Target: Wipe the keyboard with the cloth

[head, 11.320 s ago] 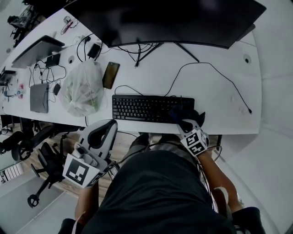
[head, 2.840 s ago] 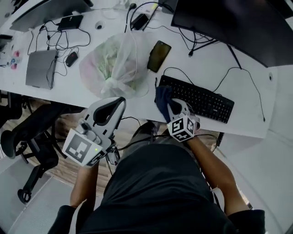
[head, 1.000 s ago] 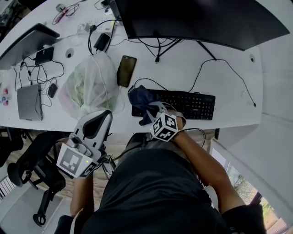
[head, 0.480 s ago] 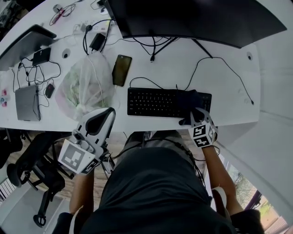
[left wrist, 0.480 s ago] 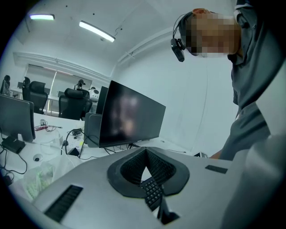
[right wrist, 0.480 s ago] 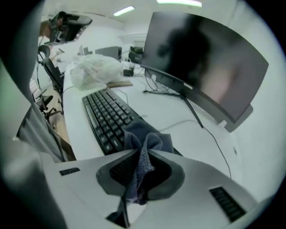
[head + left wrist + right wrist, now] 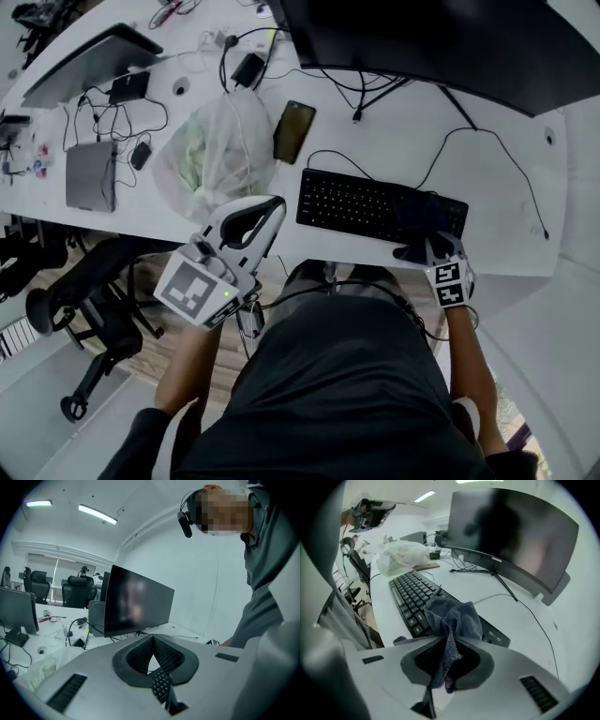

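Note:
A black keyboard lies near the front edge of the white desk. A dark blue cloth is bunched on the keyboard's right end, and my right gripper is shut on it, tilted steeply down. In the right gripper view the cloth hangs out between the jaws over the keyboard. My left gripper hovers off the desk's front edge, left of the keyboard. Its jaws are shut with nothing between them. In the left gripper view, a few keys show through the gap behind the left gripper.
A clear plastic bag and a phone lie left of the keyboard. A large dark monitor stands behind it, with cables trailing across the desk. A grey laptop sits far left. An office chair stands below the desk edge.
My right gripper has dragged the cloth along the keyboard from its left end to its right end and now rests there. The left gripper has stayed shut off the desk edge.

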Demonstrator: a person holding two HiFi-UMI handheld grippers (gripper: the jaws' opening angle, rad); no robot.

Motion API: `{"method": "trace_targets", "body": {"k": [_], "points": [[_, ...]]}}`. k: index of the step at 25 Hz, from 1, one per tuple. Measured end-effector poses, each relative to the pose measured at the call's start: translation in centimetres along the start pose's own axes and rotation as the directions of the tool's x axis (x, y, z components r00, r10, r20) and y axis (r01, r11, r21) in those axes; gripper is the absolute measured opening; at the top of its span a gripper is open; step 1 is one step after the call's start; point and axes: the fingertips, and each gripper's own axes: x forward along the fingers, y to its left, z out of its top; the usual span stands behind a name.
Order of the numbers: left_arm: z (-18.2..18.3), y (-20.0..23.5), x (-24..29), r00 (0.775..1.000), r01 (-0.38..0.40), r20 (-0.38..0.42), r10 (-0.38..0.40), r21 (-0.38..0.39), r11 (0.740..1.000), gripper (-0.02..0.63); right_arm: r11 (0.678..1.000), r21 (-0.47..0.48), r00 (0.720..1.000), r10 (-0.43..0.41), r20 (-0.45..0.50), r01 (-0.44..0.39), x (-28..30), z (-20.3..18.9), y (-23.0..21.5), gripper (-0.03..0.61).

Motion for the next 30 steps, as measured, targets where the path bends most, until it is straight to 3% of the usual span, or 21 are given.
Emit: {"method": "trace_targets", "body": {"k": [7, 9, 14, 18, 20, 24, 27, 30], "points": [[0.1, 0.9, -1.5, 0.998, -0.061, 0.029, 0.06, 0.041, 0.997, 0.003, 0.981, 0.152, 0.985, -0.097, -0.142, 0.119, -0.8, -5.6, -5.8, 0.049], [0.4, 1.0, -1.8, 0.996, -0.077, 0.047, 0.076, 0.037, 0.996, 0.003, 0.97, 0.205, 0.984, -0.104, -0.145, 0.133, -2.3, -5.8, -7.5, 0.051], [0.6, 1.4, -2.8, 0.989, -0.123, 0.082, 0.122, 0.013, 0.992, 0.003, 0.96, 0.245, 0.989, -0.148, 0.026, 0.137, -7.0, 0.3, -10.8, 0.049], [1.5, 0.9, -2.9, 0.984, -0.138, 0.115, 0.136, 0.01, 0.99, 0.003, 0.955, 0.281, 0.963, -0.159, 0.218, 0.094, -11.1, 7.1, -12.1, 0.05], [2.1, 0.7, -2.7, 0.981, -0.141, 0.134, 0.138, 0.016, 0.99, 0.003, 0.951, 0.306, 0.931, -0.143, 0.336, 0.035, -13.0, 10.4, -12.3, 0.051], [3.6, -0.2, -2.3, 0.978, -0.135, 0.167, 0.125, 0.048, 0.99, 0.003, 0.946, 0.317, 0.837, -0.12, 0.535, -0.067, -17.4, 16.3, -12.0, 0.051], [4.4, -0.7, -2.6, 0.977, -0.129, 0.181, 0.114, 0.075, 0.989, 0.003, 0.965, 0.245, 0.756, -0.09, 0.648, -0.095, -21.2, 19.9, -10.7, 0.049], [5.0, -1.0, -3.4, 0.975, -0.133, 0.192, 0.115, 0.087, 0.987, 0.003, 0.989, 0.137, 0.688, -0.059, 0.724, -0.06, -25.5, 22.8, -8.7, 0.044]]}}
